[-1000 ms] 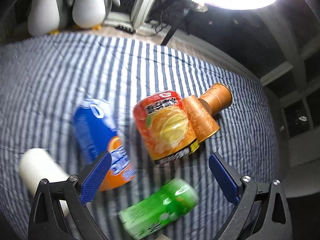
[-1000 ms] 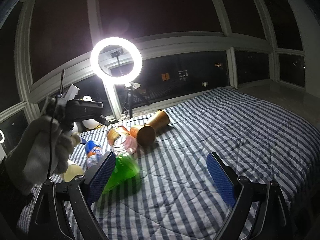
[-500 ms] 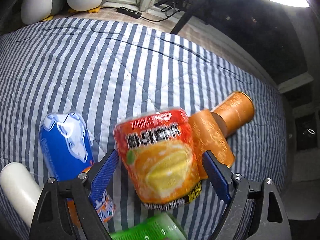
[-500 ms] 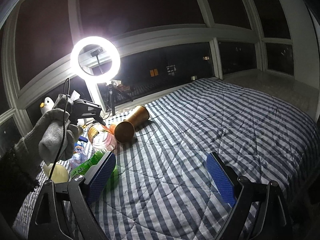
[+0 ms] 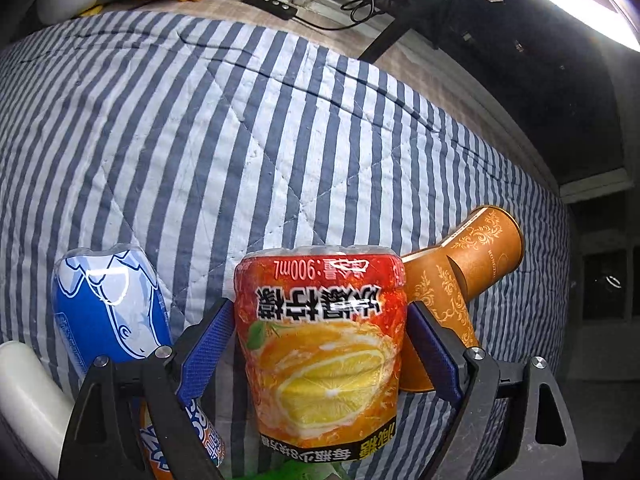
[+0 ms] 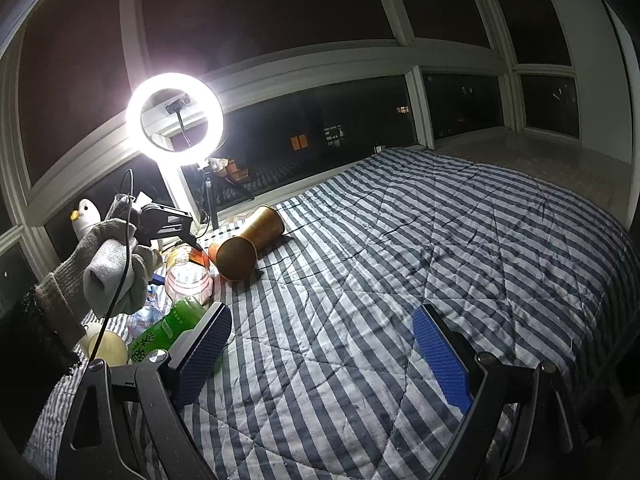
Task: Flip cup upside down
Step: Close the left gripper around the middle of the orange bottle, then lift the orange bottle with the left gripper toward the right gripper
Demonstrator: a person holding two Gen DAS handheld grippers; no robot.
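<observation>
An orange-labelled cup point(image 5: 320, 344) with lemon artwork and inverted print fills the lower middle of the left wrist view. My left gripper point(image 5: 320, 344) has its blue pads against both sides of it, shut on the cup. In the right wrist view the same cup point(image 6: 188, 276) shows as clear plastic under the gloved hand point(image 6: 108, 264). My right gripper point(image 6: 320, 360) is open and empty above the striped bedspread point(image 6: 400, 280).
Two brown patterned paper cups point(image 5: 460, 292) lie on their sides right of the orange cup. A blue cup point(image 5: 108, 312), a white cup point(image 5: 24, 392) and a green cup point(image 6: 168, 328) lie to the left. A ring light point(image 6: 174, 114) and a toy penguin point(image 6: 84, 216) stand at the window.
My left gripper moved down onto the orange cup and its pads closed from wide open to touching the cup's sides. The right gripper's view shifted slightly and it stayed open.
</observation>
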